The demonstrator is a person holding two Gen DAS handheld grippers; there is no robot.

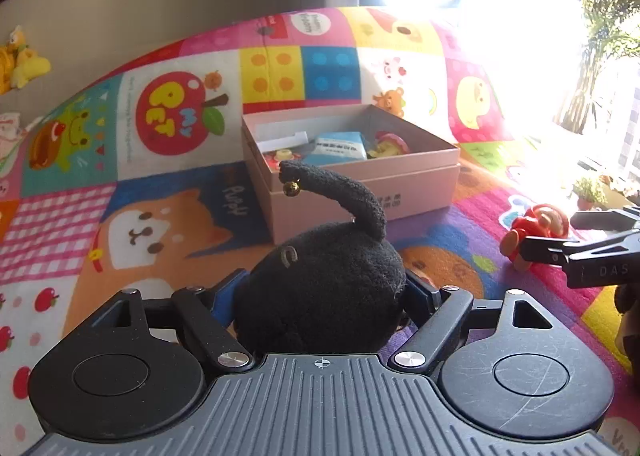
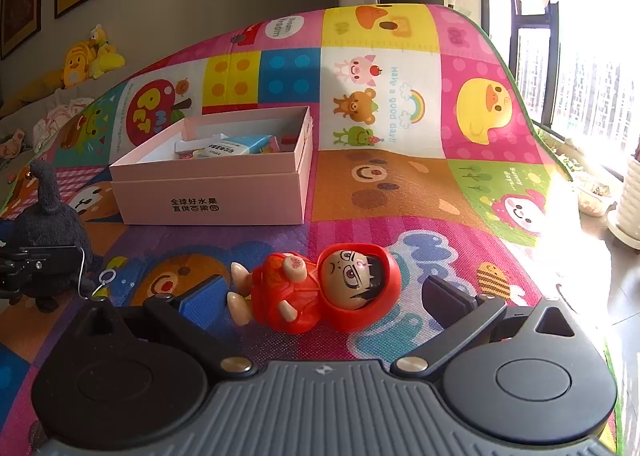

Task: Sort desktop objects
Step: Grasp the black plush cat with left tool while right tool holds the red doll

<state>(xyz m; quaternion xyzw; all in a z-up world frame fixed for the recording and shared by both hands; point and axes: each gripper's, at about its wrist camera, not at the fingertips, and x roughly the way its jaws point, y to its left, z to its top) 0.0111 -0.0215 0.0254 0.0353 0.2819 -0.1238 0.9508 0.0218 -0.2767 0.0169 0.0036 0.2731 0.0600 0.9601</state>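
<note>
- Black plush toy: soft, round, fuzzy, with a curled tail bearing a small brass bell; clamped between the blue pads of the left gripper.
- Pink cardboard box: open, rectangular, just ahead of the left gripper, holding small packets and toys.
- Red hooded figurine: glossy plastic, lying on its side on the patterned play mat, between the wide-open, untouching jaws of the right gripper.

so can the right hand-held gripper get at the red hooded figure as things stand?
Probably yes: the right hand-held gripper is open, its jaws either side of the red hooded figure lying on the mat, nothing between.
</note>
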